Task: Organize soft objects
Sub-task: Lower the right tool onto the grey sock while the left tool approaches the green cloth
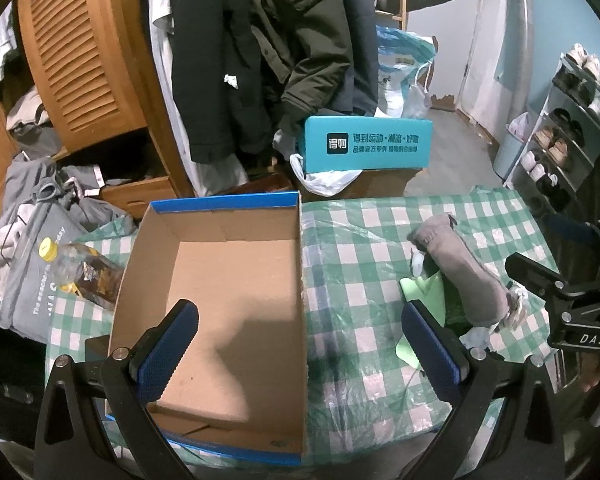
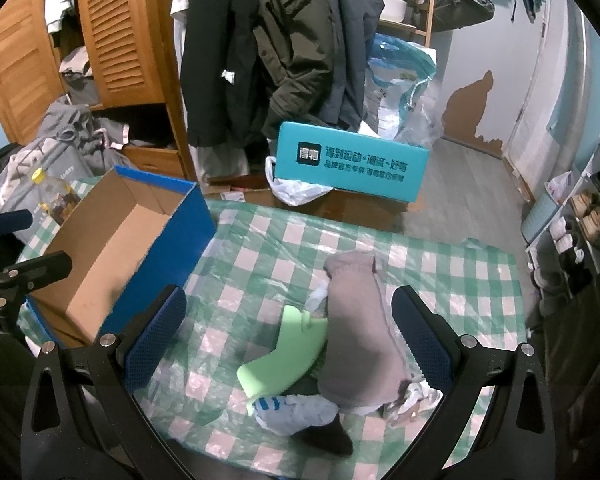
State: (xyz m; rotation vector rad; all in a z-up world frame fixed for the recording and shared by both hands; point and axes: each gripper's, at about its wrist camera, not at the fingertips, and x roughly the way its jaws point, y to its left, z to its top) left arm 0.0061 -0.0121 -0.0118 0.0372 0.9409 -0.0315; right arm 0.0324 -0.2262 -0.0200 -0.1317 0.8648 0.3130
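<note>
- The left gripper point(image 1: 300, 344) is spread wide and holds nothing, hovering over the brown cardboard box point(image 1: 228, 280) with blue outer walls.
- The right gripper point(image 2: 290, 336) gapes empty too, above the soft pile: a grey sock point(image 2: 360, 336) lies over a light-green cloth point(image 2: 288, 356) and a pale blue-striped sock point(image 2: 296, 416).
- "DAS" point(image 1: 592, 339) is printed on the right gripper's body.
- A yellow-capped bottle point(image 1: 80, 272) lies left of the box on the green-checked, plastic-covered tablecloth point(image 1: 360, 232).
- A teal box point(image 2: 350, 166) with Chinese lettering sits beyond the table.

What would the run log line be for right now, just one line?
left gripper: open, over box | right gripper: open, over grey sock | box: empty | soft pile on table, nothing held
</note>
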